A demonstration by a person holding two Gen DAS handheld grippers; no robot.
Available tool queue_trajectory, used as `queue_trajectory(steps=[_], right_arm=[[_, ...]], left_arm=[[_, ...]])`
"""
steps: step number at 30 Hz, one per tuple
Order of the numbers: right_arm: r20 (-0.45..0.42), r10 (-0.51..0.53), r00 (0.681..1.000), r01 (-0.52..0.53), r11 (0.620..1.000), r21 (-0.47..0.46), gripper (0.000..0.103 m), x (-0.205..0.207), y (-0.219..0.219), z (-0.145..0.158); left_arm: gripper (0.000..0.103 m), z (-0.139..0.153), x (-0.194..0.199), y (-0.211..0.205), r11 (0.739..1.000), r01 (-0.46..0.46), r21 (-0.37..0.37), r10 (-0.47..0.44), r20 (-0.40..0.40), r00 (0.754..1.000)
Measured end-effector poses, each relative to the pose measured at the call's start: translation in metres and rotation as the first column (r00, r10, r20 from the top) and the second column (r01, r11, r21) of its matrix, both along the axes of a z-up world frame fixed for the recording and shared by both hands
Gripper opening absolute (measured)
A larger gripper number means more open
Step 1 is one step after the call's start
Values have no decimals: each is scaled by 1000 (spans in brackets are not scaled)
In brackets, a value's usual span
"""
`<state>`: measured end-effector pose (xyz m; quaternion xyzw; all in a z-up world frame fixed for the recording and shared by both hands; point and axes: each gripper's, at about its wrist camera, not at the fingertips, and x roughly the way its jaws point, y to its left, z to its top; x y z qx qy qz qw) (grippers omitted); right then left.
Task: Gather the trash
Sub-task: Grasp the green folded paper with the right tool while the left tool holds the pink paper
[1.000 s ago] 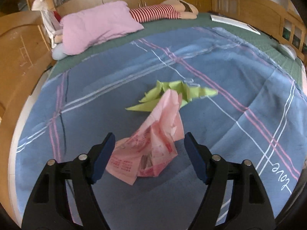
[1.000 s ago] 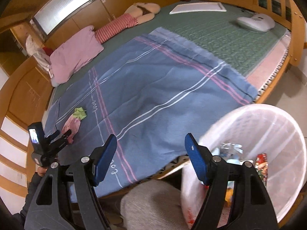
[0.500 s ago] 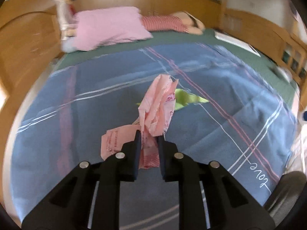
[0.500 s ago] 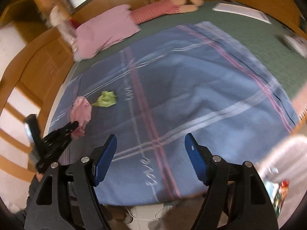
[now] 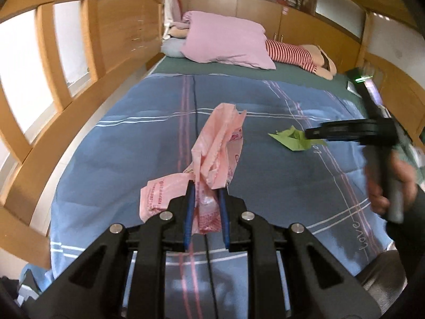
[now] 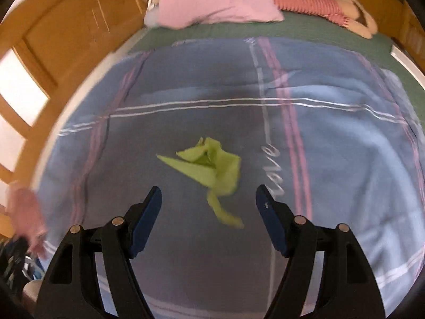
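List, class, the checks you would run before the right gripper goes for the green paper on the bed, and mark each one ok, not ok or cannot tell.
1. Right gripper open wide enough: ok, its jaws stand apart with nothing between them.
2. Green paper in line with it: ok, it lies just ahead on the blue blanket.
3. Left gripper secure on the pink plastic bag: ok, shut on its lower part.
4. The two grippers apart from each other: ok.
5. Trash bin within reach: cannot tell, none in view.
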<state>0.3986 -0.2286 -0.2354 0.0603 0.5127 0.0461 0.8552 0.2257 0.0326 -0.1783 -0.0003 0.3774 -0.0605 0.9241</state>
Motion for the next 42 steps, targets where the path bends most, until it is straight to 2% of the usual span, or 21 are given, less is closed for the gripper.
queue_trajectory(steps=[4,9,11,13,15,16,21,23,24,25,27,29,33,36,37,38,39,40,42], right_arm=[[-65,28,997,-31,999,-43,72,32,14,-23],[-97,25,995,-35,994,-101,70,49,28,-35],[-131,29,991,-44,993,-114,52,49,31,-38],[-156,16,988,-33,994,-107,21,46,28,-38],[-158,14,987,-23,998,-59,11,42,21,-34],[-158,13,987,-18,999,-27,1,39,16,-32],[-151,11,988,-9,1000,14,1,23,7,-22],[-137,11,991,-12,1000,-8,3,19,5,-18],[-131,10,991,-12,1000,-17,17,19,4,-18],[-125,14,992,-17,1000,-26,51,21,4,-17],[-84,20,996,-25,998,-61,79,22,6,-14],[-56,47,997,-50,997,-61,79,28,10,-13],[-90,112,990,-116,992,-42,79,44,24,-19],[-146,131,981,-148,983,-112,79,54,44,-33],[-168,128,977,-153,977,-145,74,57,50,-40],[-183,124,975,-154,975,-159,61,59,54,-45],[-206,109,972,-147,973,-176,38,60,56,-52],[-211,88,973,-130,973,-193,37,60,55,-54],[-191,62,980,-91,985,-146,34,58,48,-50]], left_arm=[[18,5,-2,13,999,-18,-26,18,5,1000],[18,6,-1,19,999,-19,-48,20,7,1000],[18,6,-2,19,998,-22,-55,22,5,1000],[18,7,-4,20,998,-26,-62,26,7,1000],[18,10,-7,20,998,-23,-63,24,13,1000],[18,11,-8,19,998,-21,-59,23,18,1000],[18,16,-14,16,999,-8,-52,9,26,1000],[18,18,-16,17,998,-12,-57,13,25,1000],[18,18,-16,19,998,-14,-61,15,23,1000],[19,19,-16,20,998,-16,-62,18,23,1000],[18,21,-16,23,998,-18,-64,20,26,999],[18,21,-15,25,998,-20,-62,22,27,999],[18,20,-10,28,998,-31,-62,32,20,999],[19,20,-8,30,997,-43,-68,45,20,999],[19,20,-7,31,997,-47,-68,49,21,999],[19,19,-8,31,997,-51,-66,52,20,998],[19,19,-8,31,997,-53,-65,54,18,998],[19,19,-8,31,996,-52,-67,53,16,998],[19,19,-9,30,997,-51,-64,52,17,998]])
